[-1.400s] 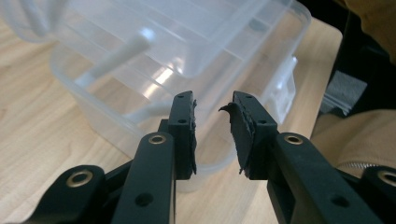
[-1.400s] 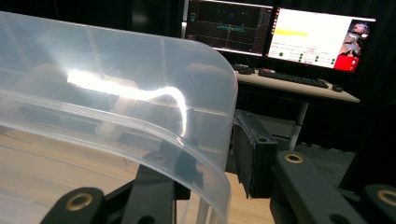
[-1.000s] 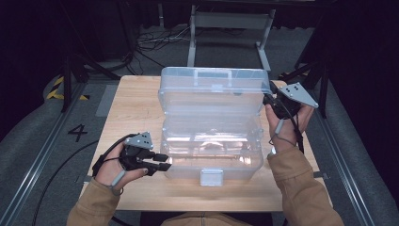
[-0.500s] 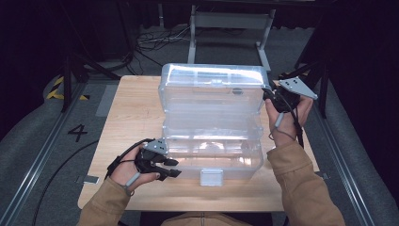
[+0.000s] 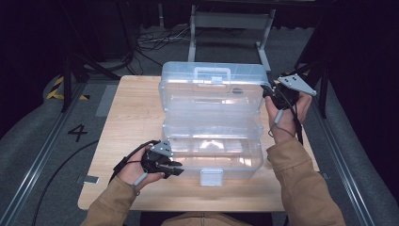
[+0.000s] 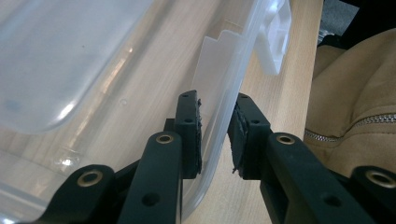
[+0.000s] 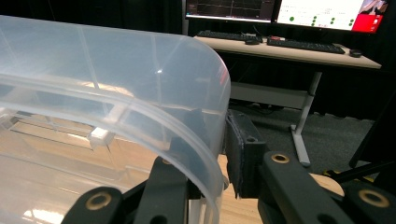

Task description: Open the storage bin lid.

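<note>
A clear plastic toolbox stands with its lid raised on the wooden table [image 5: 131, 117]. Its base [image 5: 211, 146] is toward me and its lid [image 5: 211, 89] stands behind. My left gripper [image 5: 176, 169] is at the base's front left corner. Its jaws have just been closing and now straddle the front wall [image 6: 219, 93], with my left gripper [image 6: 217, 135] pressing a pad on each side. My right gripper [image 5: 268, 94] is at the lid's right end. My right gripper [image 7: 210, 154] has closed a little and is shut on the lid's curved wall [image 7: 140, 70], one jaw inside and one outside.
A white latch [image 5: 211, 176] hangs at the base's front middle, right of my left gripper. Behind the table stand a metal frame [image 5: 226, 28] and floor cables. A desk with monitors [image 7: 289, 46] is beyond the lid. A sleeve [image 6: 359, 93] is close on the right.
My left hand has moved right and down to the base's front left corner, and its jaws now sit over the front wall. The right hand has stayed on the lid.
</note>
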Tool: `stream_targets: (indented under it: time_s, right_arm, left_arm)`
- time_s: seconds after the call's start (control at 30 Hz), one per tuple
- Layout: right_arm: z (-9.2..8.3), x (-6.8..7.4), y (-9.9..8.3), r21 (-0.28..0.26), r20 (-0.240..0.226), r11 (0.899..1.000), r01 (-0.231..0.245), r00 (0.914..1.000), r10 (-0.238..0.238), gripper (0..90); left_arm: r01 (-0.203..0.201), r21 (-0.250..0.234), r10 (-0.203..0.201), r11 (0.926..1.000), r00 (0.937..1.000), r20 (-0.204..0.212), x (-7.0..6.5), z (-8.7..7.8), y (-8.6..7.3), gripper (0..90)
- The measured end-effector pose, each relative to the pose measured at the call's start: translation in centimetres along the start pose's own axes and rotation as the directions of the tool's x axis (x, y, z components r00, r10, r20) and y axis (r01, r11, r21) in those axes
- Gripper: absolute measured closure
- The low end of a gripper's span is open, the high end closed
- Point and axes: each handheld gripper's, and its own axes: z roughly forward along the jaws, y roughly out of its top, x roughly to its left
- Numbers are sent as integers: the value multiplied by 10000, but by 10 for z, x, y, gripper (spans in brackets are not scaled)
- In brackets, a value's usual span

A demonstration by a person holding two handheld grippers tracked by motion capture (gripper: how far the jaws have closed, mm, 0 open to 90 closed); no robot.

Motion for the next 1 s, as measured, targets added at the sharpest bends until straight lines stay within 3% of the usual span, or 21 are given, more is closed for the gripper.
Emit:
stream_targets:
  time_s: [0.47, 0.6, 1.0]
  right_arm:
    - [8, -1, 2, -39, 97, 10000, -59, 9999, 59, 787]
    - [11, 1, 2, -44, 356, 9999, 129, 9993, -128, 799]
    - [24, 0, 2, -34, 594, 10000, 49, 9982, -46, 821]
  left_arm:
    - [-55, -96, 56, 9999, 9998, 179, 2, 6, -1, 760]
    - [-45, -123, 47, 9999, 9998, 207, 3, 6, -2, 760]
    - [-80, -149, 83, 9999, 9997, 225, 3, 6, -2, 760]
